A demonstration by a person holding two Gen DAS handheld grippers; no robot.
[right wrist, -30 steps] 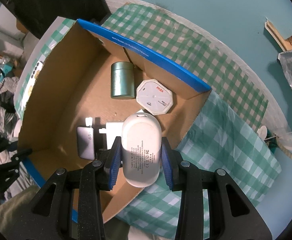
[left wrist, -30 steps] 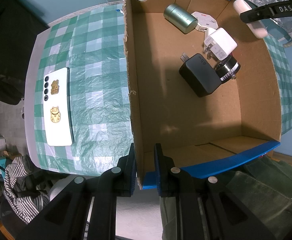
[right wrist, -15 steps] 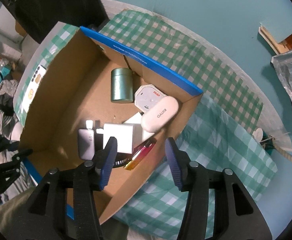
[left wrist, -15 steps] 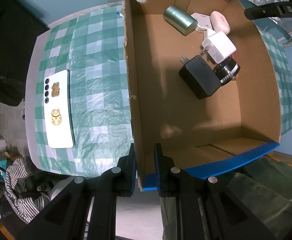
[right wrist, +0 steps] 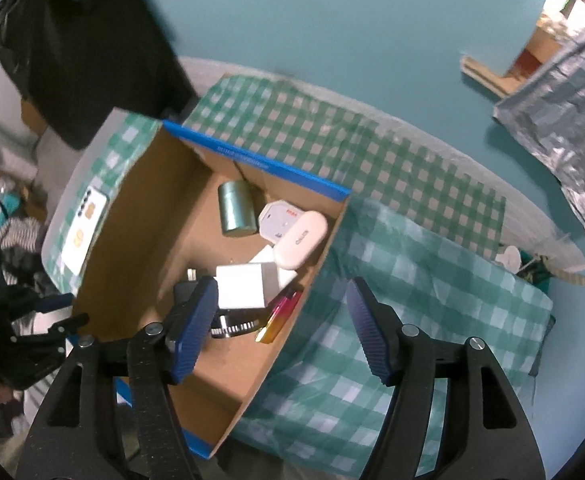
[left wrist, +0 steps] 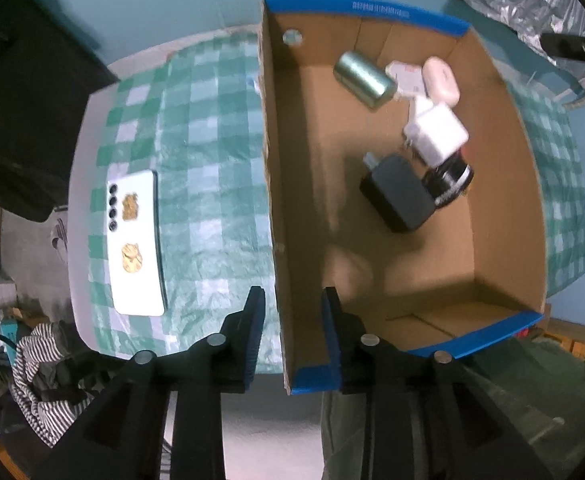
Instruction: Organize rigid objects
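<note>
Release is finished: white oval plastic case [right wrist: 300, 239], clamped a second ago, is now lying inside the brown cardboard box [right wrist: 132, 216]; right gripper [right wrist: 282, 326] is opening, empty, while left gripper [left wrist: 292, 328] is opening around the box wall.

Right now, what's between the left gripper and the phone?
Only bare checked tablecloth separates the left gripper from the phone, in the left wrist view.

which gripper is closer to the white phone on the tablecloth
Left. The left gripper straddles the box wall right beside the phone; the right gripper is over the box's far side.
</note>
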